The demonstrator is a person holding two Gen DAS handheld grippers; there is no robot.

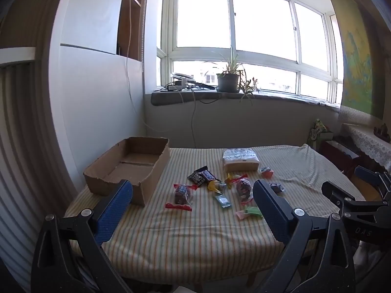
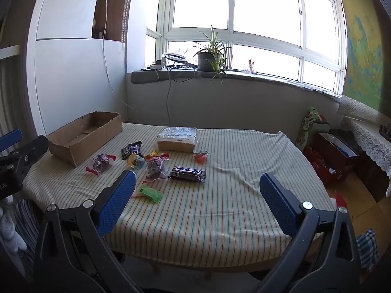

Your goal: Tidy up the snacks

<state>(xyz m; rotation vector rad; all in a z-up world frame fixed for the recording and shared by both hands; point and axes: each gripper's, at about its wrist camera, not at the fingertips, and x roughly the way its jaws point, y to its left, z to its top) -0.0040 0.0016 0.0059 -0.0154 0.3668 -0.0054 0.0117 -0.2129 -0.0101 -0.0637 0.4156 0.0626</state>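
Observation:
An empty cardboard box stands at the table's back left. Several wrapped snacks lie in the middle: a Snickers bar, a dark chocolate bar, a red-ended candy bag, a green candy, a yellow sweet. A clear wrapped pack lies behind them. My left gripper is open and empty, above the near side of the snacks. My right gripper is open and empty, over the cloth right of them.
The table wears a striped cloth with folds at the right. A windowsill with a potted plant and cables runs behind. A red box and a lace-covered shelf stand to the right. The right gripper's body shows in the left wrist view.

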